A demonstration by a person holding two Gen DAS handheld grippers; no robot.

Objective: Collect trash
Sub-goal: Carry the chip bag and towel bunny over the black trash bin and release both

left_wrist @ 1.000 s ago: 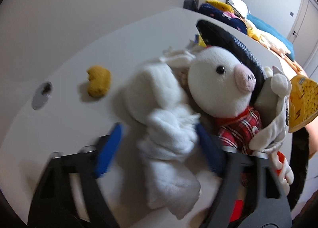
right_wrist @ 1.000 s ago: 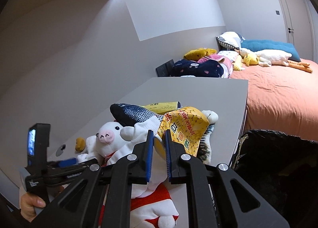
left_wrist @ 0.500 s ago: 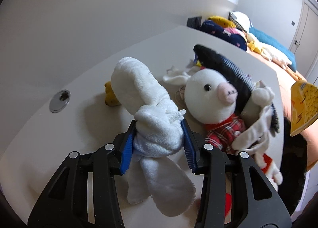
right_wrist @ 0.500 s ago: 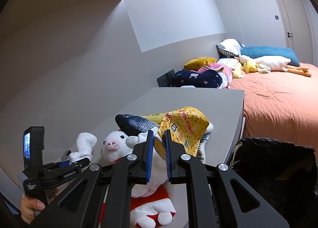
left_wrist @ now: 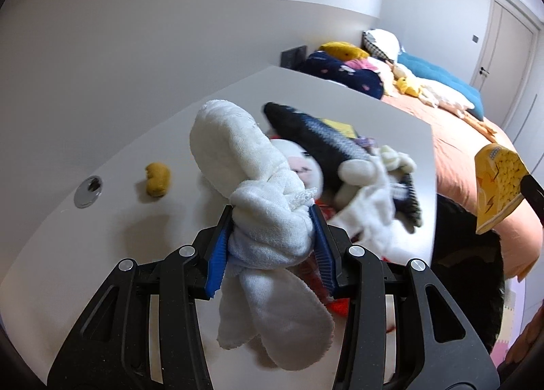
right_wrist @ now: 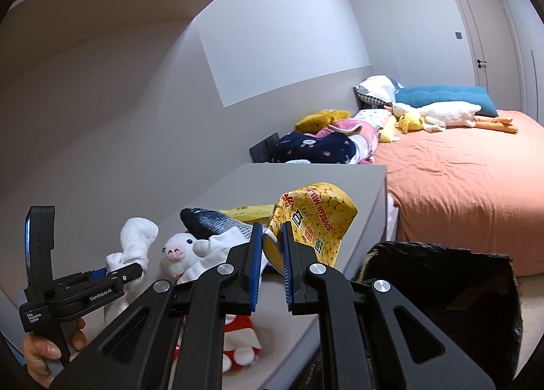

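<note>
Left wrist view. Left gripper (left_wrist: 270, 247), black frame with blue pads, jaws partly apart and clamped on a knotted white terry-cloth rag (left_wrist: 258, 199); the jaws closed in on it within the last second. The rag is off the pale grey counter (left_wrist: 142, 240), one rolled end standing up above the jaws, two flat ends hanging below them. Behind the rag on the counter lies a heap of soft toys: a white plush pig with pink snout (left_wrist: 302, 165), mostly hidden by the rag, and a dark blue-grey plush fish (left_wrist: 319, 138) across it. A small mustard-yellow lump (left_wrist: 157, 178) sits apart on the counter, near a round metal cable port (left_wrist: 87, 192). At the right edge a yellow crumpled snack bag (left_wrist: 498, 186) hangs in the air over a black bin bag (left_wrist: 465, 271).

Right wrist view. Right gripper (right_wrist: 272, 254), jaws nearly together, pinching the lower edge of the yellow snack bag (right_wrist: 316, 223); bag held above the counter's (right_wrist: 340, 182) near edge, beside the open black bin bag (right_wrist: 442, 291). To the left, a hand (right_wrist: 44, 349) grips the left gripper's (right_wrist: 117, 276) handle, with the white rag (right_wrist: 134, 244) in its jaws. An orange-covered bed (right_wrist: 459, 186) lies beyond.
</note>
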